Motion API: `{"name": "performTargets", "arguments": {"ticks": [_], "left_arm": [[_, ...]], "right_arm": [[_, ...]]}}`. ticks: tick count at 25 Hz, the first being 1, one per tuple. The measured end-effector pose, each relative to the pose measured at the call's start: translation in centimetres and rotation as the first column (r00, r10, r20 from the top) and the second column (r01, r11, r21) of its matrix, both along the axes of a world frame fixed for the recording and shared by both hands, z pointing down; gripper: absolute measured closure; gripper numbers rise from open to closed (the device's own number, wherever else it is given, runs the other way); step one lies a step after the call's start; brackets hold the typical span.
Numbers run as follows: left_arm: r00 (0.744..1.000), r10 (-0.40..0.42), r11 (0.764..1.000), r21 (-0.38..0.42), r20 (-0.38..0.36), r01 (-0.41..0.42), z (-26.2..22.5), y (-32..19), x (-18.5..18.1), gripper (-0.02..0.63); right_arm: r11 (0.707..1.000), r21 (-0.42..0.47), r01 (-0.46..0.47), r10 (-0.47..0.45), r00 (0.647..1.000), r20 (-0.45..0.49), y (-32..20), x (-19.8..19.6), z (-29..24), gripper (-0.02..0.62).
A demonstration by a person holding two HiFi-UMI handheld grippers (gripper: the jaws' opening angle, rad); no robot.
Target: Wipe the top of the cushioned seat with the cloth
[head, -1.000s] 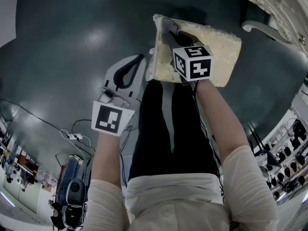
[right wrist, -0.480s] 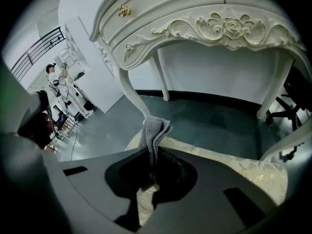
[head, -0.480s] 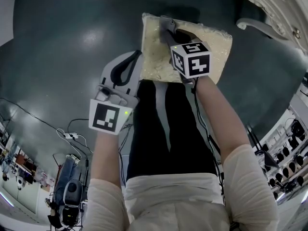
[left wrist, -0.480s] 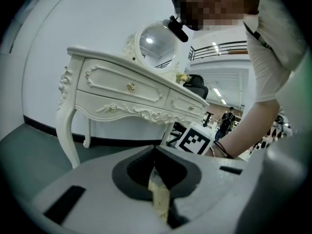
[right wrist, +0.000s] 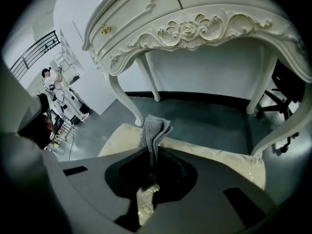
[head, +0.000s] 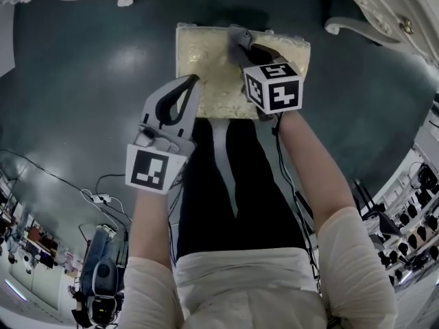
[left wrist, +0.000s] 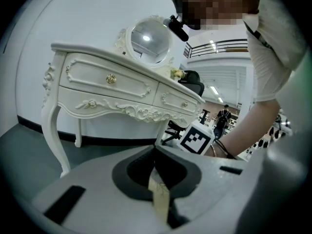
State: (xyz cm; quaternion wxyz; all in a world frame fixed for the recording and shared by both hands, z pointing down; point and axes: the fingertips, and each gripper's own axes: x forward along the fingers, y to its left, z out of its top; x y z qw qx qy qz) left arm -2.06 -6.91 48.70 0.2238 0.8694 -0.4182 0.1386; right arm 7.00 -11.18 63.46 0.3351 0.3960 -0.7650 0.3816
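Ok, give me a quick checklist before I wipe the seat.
1. Cloth clamped in the right tongs: ok.
2. Right tongs above the cushioned seat: ok.
3. Cloth pressed onto the seat top: cannot tell.
4. Left tongs shut, holding nothing: ok.
5. Dressing table leg apart from the seat: ok.

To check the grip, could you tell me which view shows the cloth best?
Right gripper view: the grey cloth sits pinched in the right gripper. Head view mostly hides it; left gripper view lacks it.
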Motion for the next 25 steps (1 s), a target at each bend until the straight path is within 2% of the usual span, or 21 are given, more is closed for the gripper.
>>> {"name": "performTargets", "arguments": {"ticks": [7,25], "left_arm": [[0.999,0.036,0.999,0.01,0.001,-0.036,-0.5,-0.1,4.4,0.603],[0.996,0.095,0.995,0.029,-0.003,-0.095,-0.8,1.2,11.9,0.603]], "right_arm": [[0.998,-0.003,-0.055,0.055,0.998,-0.004,0.2,4.7,0.0,0.566],[0.993,0.016,-0.116,0.117,0.991,-0.067,1.4,15.0,0.0,0.566]]}}
